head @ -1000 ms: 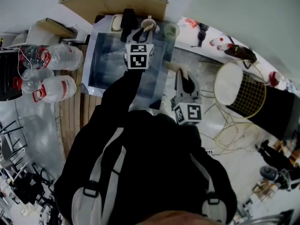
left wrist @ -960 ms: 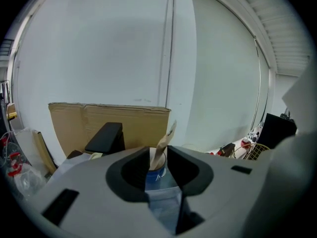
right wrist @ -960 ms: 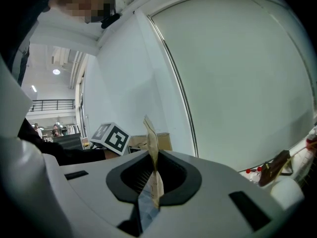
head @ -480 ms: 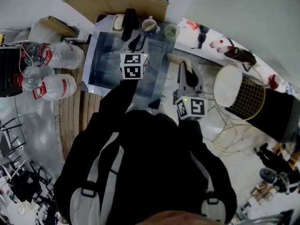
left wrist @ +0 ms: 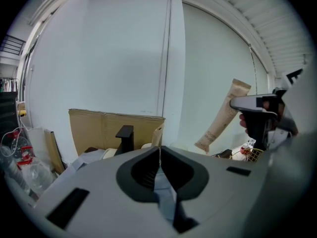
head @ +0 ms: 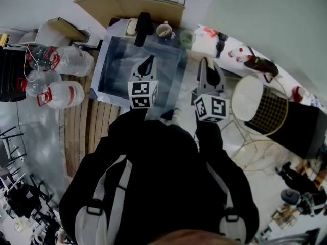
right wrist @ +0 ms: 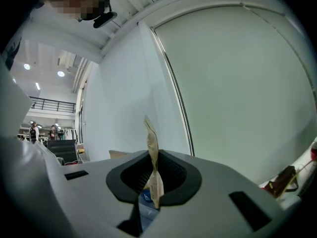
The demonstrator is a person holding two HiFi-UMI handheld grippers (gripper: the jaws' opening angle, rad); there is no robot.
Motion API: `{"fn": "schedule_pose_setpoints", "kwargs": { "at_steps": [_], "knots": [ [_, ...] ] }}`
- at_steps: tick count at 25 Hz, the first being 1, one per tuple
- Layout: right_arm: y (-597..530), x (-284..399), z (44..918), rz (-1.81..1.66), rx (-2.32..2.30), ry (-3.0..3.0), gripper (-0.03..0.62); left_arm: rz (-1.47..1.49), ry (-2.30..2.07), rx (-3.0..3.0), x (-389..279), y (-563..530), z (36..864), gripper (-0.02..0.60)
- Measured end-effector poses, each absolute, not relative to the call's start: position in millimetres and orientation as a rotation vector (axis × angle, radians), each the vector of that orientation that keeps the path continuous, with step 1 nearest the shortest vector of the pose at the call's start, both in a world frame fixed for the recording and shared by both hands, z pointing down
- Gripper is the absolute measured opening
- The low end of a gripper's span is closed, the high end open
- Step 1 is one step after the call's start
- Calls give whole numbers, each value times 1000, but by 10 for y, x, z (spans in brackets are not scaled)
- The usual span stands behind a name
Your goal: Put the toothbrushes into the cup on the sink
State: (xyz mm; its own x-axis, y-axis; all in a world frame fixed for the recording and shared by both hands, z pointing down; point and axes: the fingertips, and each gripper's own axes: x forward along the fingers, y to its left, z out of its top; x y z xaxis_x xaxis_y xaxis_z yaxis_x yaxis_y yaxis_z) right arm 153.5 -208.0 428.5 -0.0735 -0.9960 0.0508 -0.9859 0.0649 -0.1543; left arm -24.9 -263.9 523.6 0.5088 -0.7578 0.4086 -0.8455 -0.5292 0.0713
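Under a bare pale wall, a steel sink (head: 104,55) is sitting in front of the person, with one wrapped toothbrush waiting to go in.
The right tongs (right wrist: 151,177) are pinching a paper-wrapped toothbrush (right wrist: 151,152) narrowly near its lower end, hovering at about 4 o'clock from the beige cup (head: 164,30) and well apart from it. That cup is standing on the sink's back ledge at 12 o'clock, just at 3 o'clock of the black faucet (head: 143,24). The left tongs (left wrist: 159,155) are pressing together, seemingly on nothing. The long wrapper is looking limp, so it is probably risking buckling on the rim, tipping the cup, or dropping into the green cup (head: 186,36) nearby.
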Motion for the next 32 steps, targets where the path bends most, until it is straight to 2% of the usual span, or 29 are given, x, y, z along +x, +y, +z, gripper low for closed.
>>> {"fn": "schedule_pose_setpoints", "kwargs": {
  "at_steps": [3, 32],
  "knots": [
    [-2168, 1550, 4231, -194, -2089, 2248, 29, 459, -1350, 2490, -318, -2471, 5193, 2],
    [-3180, 1700, 5061, -285, -2141, 2357, 29, 475, -1419, 2354, -933, -1768, 5403, 2]
  ]
}}
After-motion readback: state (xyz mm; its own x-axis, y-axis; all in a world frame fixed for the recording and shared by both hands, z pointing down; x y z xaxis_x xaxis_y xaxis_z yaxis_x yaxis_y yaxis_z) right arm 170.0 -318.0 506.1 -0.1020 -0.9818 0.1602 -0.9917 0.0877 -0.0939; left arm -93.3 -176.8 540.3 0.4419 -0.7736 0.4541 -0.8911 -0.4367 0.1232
